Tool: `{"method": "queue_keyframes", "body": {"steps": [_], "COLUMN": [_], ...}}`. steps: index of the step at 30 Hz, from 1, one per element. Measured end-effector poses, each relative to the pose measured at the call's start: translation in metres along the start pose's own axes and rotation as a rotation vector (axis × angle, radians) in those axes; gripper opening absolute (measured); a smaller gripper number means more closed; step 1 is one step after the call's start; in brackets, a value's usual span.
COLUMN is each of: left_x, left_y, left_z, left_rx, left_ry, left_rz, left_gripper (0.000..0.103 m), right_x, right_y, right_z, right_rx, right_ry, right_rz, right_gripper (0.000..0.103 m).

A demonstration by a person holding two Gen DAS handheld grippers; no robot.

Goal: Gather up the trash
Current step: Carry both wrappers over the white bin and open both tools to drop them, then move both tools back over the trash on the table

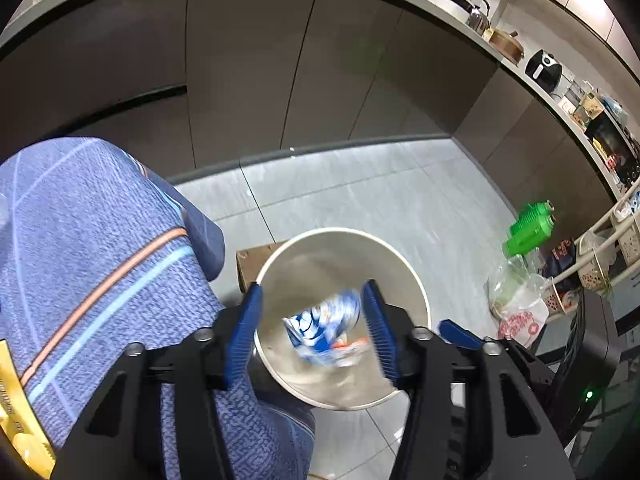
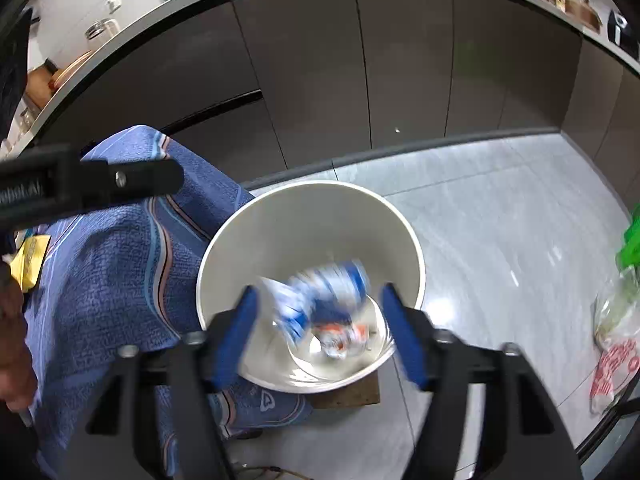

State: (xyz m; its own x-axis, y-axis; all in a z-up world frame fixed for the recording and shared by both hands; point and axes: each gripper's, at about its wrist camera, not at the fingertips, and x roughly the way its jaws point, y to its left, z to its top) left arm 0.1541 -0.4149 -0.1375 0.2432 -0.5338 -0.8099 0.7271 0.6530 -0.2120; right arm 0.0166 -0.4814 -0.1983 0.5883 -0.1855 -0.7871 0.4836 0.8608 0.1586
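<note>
Nearest the left wrist camera, the left gripper point(image 1: 314, 330) is being held with its blue jaws spread well apart over the white bin point(image 1: 280, 258), and nothing is being pressed between them. In the same way the right gripper point(image 2: 318, 334) is being held wide over the white bin point(image 2: 224, 248), its pads touching nothing. Just beyond the jaws, a blue-and-white wrapper point(image 1: 322, 330) is being seen blurred inside the bin, and the same blue-and-white wrapper point(image 2: 320, 300) is being shown above other scraps at the bottom; whether it is falling or already lying there cannot be told from the blur.

The step in hand is being judged as the drop of collected trash into the bin. The next move is being judged to call for both grippers to be lifted clear of the rim and turned toward whatever trash is left.

Beside the bin, a blue patterned cloth point(image 1: 100, 248) is being draped over a seat or knee. Farther off on the grey floor point(image 1: 360, 196), a clear plastic bag point(image 1: 516, 300) and a green object point(image 1: 528, 228) are lying, perhaps trash awaiting collection. Beyond them dark cabinets point(image 1: 248, 64) are being shown under a cluttered tabletop point(image 1: 452, 10).
</note>
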Motion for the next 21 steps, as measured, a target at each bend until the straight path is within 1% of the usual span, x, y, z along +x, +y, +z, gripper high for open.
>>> {"method": "queue_keyframes", "body": {"steps": [1,2,3,4,6,8,11,18,21], "left_x": [-0.005,-0.011,-0.019,-0.026,-0.039,-0.054,-0.073,-0.128,-0.157], "left_y": [0.0,0.002,0.005,0.006,0.008,0.009,0.013,0.021,0.023], "left_z": [0.0,0.0,0.001,0.001,0.0,-0.002,-0.005,-0.019,-0.026], "left_rx": [-0.002,-0.006,-0.008,-0.01,-0.014,-0.019,-0.037,-0.061,-0.069], "left_ry": [-0.013,-0.035,-0.057,-0.074,-0.109,-0.145,-0.166,-0.243,-0.276], "left_rz": [0.007,0.016,0.025,0.033,0.052,0.073,0.086,0.11,0.136], "left_gripper": [0.067,0.07,0.076,0.084,0.093,0.094,0.094,0.094,0.094], "right_x": [-0.002,-0.004,-0.009,-0.011,-0.018,-0.025,-0.035,-0.069,-0.081], "right_y": [0.001,0.003,0.005,0.006,0.008,0.005,0.005,0.02,0.035], "right_z": [0.0,0.0,0.0,-0.001,-0.002,-0.002,0.001,0.005,0.008], "right_rx": [-0.012,-0.026,-0.047,-0.059,-0.086,-0.094,-0.084,-0.117,-0.137], "right_ry": [-0.007,-0.016,-0.03,-0.038,-0.056,-0.065,-0.082,-0.138,-0.159], "right_rz": [-0.002,-0.005,-0.014,-0.02,-0.042,-0.06,-0.068,-0.025,0.012], "right_gripper": [0.08,0.087,0.095,0.098,0.099,0.099,0.099,0.099,0.1]}}
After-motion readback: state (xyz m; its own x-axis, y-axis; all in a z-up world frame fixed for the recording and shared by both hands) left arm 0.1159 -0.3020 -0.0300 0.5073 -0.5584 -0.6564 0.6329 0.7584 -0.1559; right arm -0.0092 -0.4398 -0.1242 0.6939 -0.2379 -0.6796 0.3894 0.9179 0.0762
